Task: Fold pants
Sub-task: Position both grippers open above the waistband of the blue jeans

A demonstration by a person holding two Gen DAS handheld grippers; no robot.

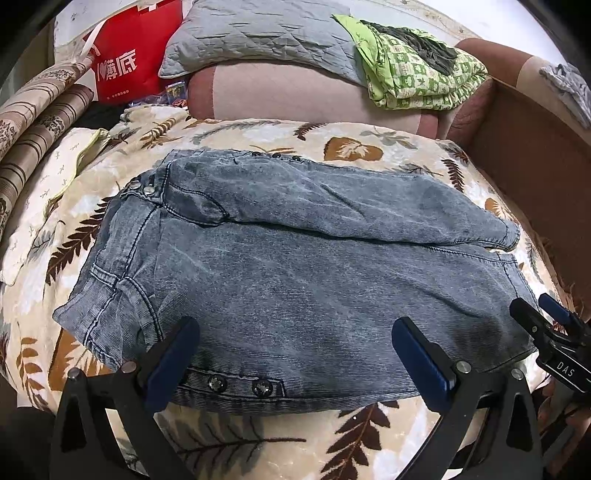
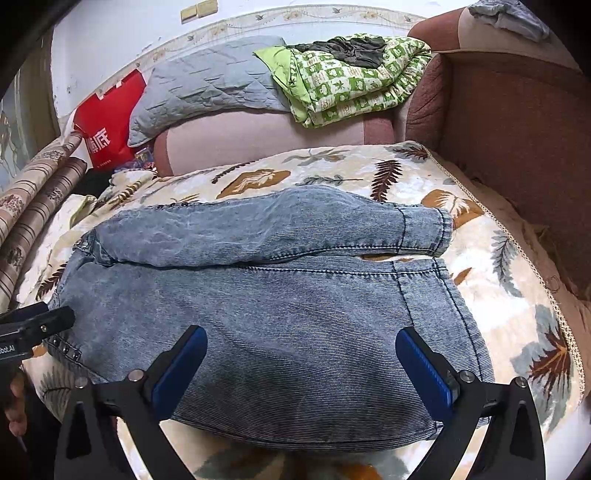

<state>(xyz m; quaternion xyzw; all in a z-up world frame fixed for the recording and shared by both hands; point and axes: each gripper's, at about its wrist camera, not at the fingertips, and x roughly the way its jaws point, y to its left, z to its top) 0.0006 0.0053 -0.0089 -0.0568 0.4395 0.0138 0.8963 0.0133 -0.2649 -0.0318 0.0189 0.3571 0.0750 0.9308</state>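
Observation:
Faded blue denim pants [image 1: 295, 266] lie flat on the leaf-patterned blanket [image 1: 332, 144], waist to the left, both leg cuffs to the right. The far leg overlaps the near one along the middle. My left gripper [image 1: 295, 332] hangs open over the near edge, close to the studs on the side seam [image 1: 236, 386]. In the right wrist view the same pants [image 2: 280, 306] fill the middle, and my right gripper [image 2: 301, 339] is open above the near leg, left of the cuff [image 2: 443, 295]. Each gripper shows in the other's view: the right gripper [image 1: 546, 317], the left gripper [image 2: 37, 321]. Neither holds cloth.
Behind the blanket, the pink sofa back [image 1: 295, 96] carries a grey quilted pillow [image 1: 258, 33] and a folded green checked quilt [image 1: 417, 70]. A red bag [image 1: 129, 59] and rolled patterned fabric [image 1: 40, 122] sit at the left. A brown armrest [image 2: 517, 140] bounds the right.

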